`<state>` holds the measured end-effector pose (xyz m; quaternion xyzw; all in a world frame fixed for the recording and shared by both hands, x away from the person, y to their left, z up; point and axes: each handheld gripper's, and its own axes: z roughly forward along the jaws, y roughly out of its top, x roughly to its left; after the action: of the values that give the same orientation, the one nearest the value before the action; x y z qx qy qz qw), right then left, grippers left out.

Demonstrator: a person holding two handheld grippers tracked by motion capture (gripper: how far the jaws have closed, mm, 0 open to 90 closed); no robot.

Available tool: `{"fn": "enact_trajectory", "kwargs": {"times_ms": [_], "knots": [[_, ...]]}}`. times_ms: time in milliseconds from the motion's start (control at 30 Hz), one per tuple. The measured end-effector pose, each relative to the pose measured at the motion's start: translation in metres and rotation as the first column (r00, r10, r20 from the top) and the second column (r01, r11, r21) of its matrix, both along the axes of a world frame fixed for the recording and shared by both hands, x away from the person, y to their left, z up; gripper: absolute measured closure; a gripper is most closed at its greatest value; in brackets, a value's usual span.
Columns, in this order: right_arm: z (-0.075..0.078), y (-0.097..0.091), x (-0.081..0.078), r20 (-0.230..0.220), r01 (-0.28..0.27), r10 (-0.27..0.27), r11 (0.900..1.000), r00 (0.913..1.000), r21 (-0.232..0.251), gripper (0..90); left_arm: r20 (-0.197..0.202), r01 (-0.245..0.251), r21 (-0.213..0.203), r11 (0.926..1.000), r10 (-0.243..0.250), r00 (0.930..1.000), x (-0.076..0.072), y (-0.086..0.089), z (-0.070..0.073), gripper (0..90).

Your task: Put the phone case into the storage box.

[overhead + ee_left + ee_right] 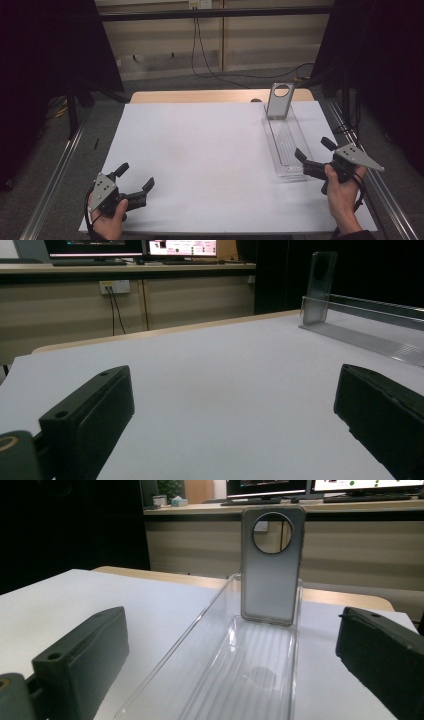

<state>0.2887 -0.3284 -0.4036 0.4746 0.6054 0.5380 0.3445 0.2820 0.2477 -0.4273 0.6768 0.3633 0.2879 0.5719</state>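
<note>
We see a white table top (210, 160) with a long clear plastic tray (286, 147) lying on its right side, running away from the person. A grey phone case (279, 100) with a round camera cutout stands upright at the tray's far end, leaning against the end wall; in the right gripper view the phone case (271, 565) is straight ahead, standing in the tray (240, 670), the cutout near its top. The left gripper (136, 177) sits at the near left corner of the table, held in the person's left hand (107, 220), jaws spread wide with nothing between them; the left gripper view shows bare table between its jaws and the tray (370, 335) off to the right, well apart. The right gripper (315, 150) is held in the right hand (342, 192) at the near end of the tray, jaws also wide apart and empty, pointing along the tray toward the case. We cannot tell whether its jaws touch the tray.
</note>
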Motion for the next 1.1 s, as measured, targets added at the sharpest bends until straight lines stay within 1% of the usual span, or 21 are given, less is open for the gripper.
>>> {"fn": "enact_trajectory", "kwargs": {"times_ms": [233,367,467,567,600,700,767,833,867,900,933,1000,1033,1100], "knots": [[-0.007,-0.002,-0.017,0.008,0.016,-0.016,0.9999,0.9998,-0.001,0.0,0.000,-0.003,-0.002,1.0000,0.003,1.0000,-0.001,0.001,0.000,2.6],[-0.012,-0.003,-0.023,0.001,0.016,-0.016,0.9999,0.9999,0.000,0.0,0.001,-0.002,-0.003,1.0000,0.002,1.0000,-0.001,0.001,0.000,2.7],[-0.014,-0.004,-0.028,0.006,0.016,-0.016,0.9999,0.9999,0.002,0.0,0.000,-0.004,-0.007,1.0000,0.004,1.0000,-0.002,0.002,0.000,2.6],[-0.016,-0.004,-0.032,0.006,0.015,-0.015,0.9999,0.9999,-0.003,0.0,-0.001,-0.006,-0.002,1.0000,0.006,1.0000,-0.002,0.003,0.000,2.6],[-0.018,-0.004,-0.034,0.001,0.015,-0.015,0.9999,0.9999,-0.003,0.0,-0.001,-0.005,-0.009,0.9999,0.005,1.0000,-0.003,0.002,0.000,2.6],[-0.021,-0.004,-0.039,-0.006,0.013,-0.013,0.9998,0.9999,-0.013,0.0,-0.001,-0.006,-0.005,1.0000,0.006,1.0000,-0.003,0.002,0.000,2.6],[-0.024,-0.004,-0.042,-0.016,0.006,-0.006,0.9999,0.9999,-0.009,0.0,-0.003,-0.006,0.000,1.0000,0.006,1.0000,-0.003,0.002,0.000,2.6],[-0.026,-0.006,-0.046,-0.017,0.010,-0.010,0.9998,0.9998,0.019,0.1,-0.009,-0.012,-0.001,0.9999,0.012,0.9999,-0.003,0.002,0.000,2.6],[-0.027,-0.007,-0.048,-0.015,0.007,-0.006,0.9998,0.9999,0.019,0.1,-0.014,-0.017,-0.001,0.9999,0.017,0.9998,-0.002,0.002,-0.001,2.7],[-0.027,-0.008,-0.050,-0.014,0.008,-0.008,0.9999,0.9999,0.007,0.1,-0.015,-0.019,0.005,0.9998,0.019,0.9997,-0.002,0.002,-0.001,2.9],[-0.028,-0.008,-0.051,-0.017,0.008,-0.008,1.0000,0.9998,0.002,0.1,-0.015,-0.019,0.000,0.9998,0.019,0.9997,-0.003,0.002,-0.001,2.9],[-0.029,-0.008,-0.054,-0.015,0.008,-0.008,1.0000,0.9999,-0.002,0.1,-0.015,-0.012,-0.003,0.9999,0.012,0.9998,-0.003,0.002,-0.001,2.9],[-0.029,-0.008,-0.055,-0.015,0.010,-0.010,0.9999,0.9998,-0.001,0.1,-0.018,-0.014,-0.014,0.9998,0.014,0.9997,-0.004,0.003,-0.001,2.9],[-0.029,-0.008,-0.058,-0.006,0.011,-0.011,0.9999,0.9999,0.001,0.1,-0.021,-0.011,-0.009,0.9999,0.011,0.9997,-0.003,0.002,-0.001,2.8]]}}
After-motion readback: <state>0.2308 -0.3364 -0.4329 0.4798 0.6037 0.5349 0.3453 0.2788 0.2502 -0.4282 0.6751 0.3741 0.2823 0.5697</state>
